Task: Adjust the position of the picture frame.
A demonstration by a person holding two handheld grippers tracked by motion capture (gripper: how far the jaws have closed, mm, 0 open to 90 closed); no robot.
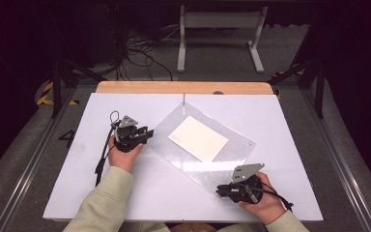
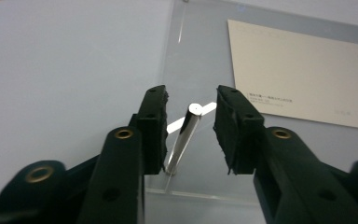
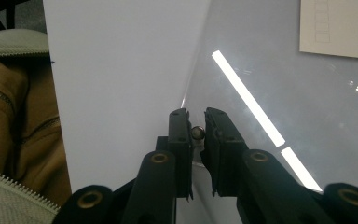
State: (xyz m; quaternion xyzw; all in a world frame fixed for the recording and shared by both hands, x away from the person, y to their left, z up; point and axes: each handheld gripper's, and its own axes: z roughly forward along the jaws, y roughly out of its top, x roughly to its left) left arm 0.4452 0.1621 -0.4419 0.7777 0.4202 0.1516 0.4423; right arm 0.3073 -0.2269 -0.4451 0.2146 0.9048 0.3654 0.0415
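1. Overhead, a clear acrylic sheet (image 1: 222, 164) lies flat and turned diagonally on the white tabletop (image 1: 290, 125), with a cream card (image 1: 198, 138) at about its middle. Beyond the white surface a wooden edge (image 1: 183, 87) runs along the far side.
2. Left tongs (image 1: 146, 135): held in the person's left hand (image 1: 123, 153) at the sheet's left corner. The left gripper view shows the tongs (image 2: 189, 130) clearly parted, with a shiny metal standoff pin (image 2: 182, 140) standing tilted in the gap between them. The pin sits nearer the left pad; contact with either pad cannot be confirmed. Nothing is clamped.
3. The same view shows the card (image 2: 303, 74) off to the right under or on the sheet, with a line of small print, too small to read.
4. Right tongs (image 1: 221, 189): held in the right hand (image 1: 265, 200) at the sheet's near corner. The right gripper view shows the tongs (image 3: 196, 128) nearly closed, with a small round metal post (image 3: 197, 133) between the pad tips. The pads look to be touching it on both sides.
5. A bright strip of light reflection (image 3: 247, 98) crosses the sheet in the right gripper view.
6. A pale green sleeve (image 1: 99, 203) covers the left forearm.
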